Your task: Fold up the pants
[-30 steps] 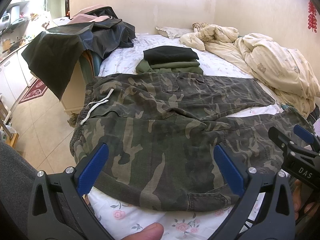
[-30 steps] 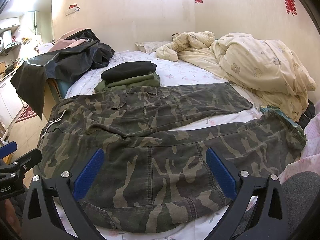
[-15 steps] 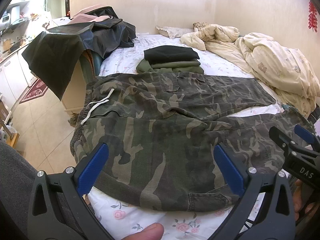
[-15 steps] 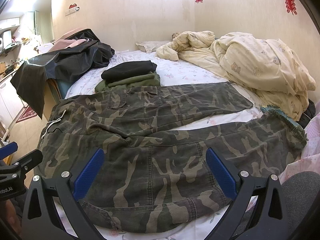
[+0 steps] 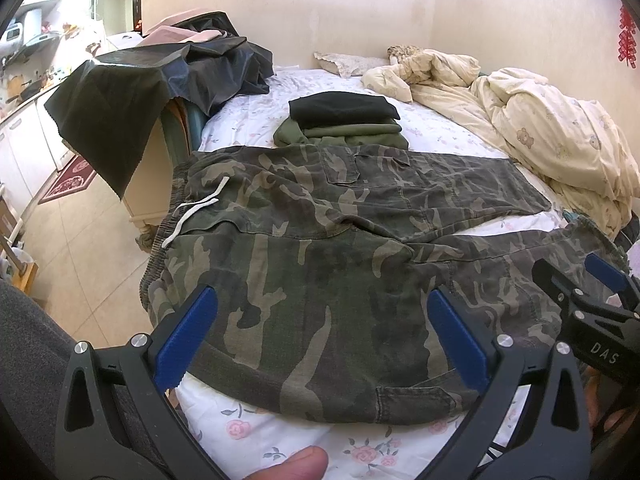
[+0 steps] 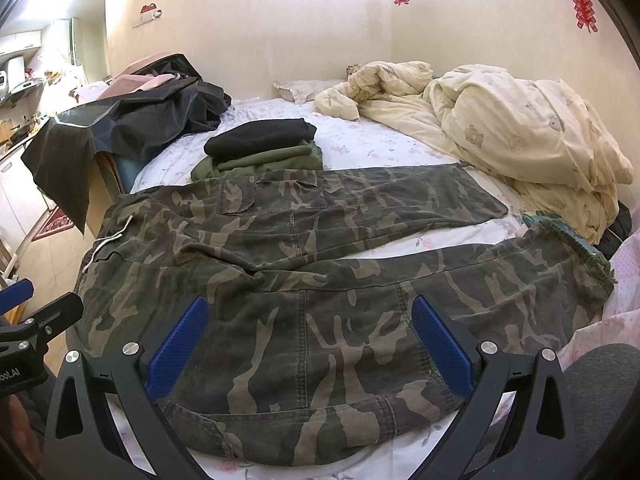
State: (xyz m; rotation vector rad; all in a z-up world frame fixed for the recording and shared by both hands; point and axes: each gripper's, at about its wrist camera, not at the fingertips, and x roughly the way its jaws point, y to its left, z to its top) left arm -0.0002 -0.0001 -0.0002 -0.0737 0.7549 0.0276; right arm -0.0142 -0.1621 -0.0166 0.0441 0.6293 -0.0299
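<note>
Since the camouflage pants spread flat across the bed, filling the middle and lower frame, look like thick, limp cotton, I judge them fairly heavy and floppy, best pinched at the waistband and a hem. I hold the left gripper and right gripper wide open, empty above the cloth. I count one pair of pants, two legs, one white drawstring, and a stack of two folded garments in the upper middle.

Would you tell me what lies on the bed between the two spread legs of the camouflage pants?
Only a bare wedge of floral bedsheet separates the legs of the camouflage pants; nothing rests there. The right wrist view shows it most clearly.
</note>
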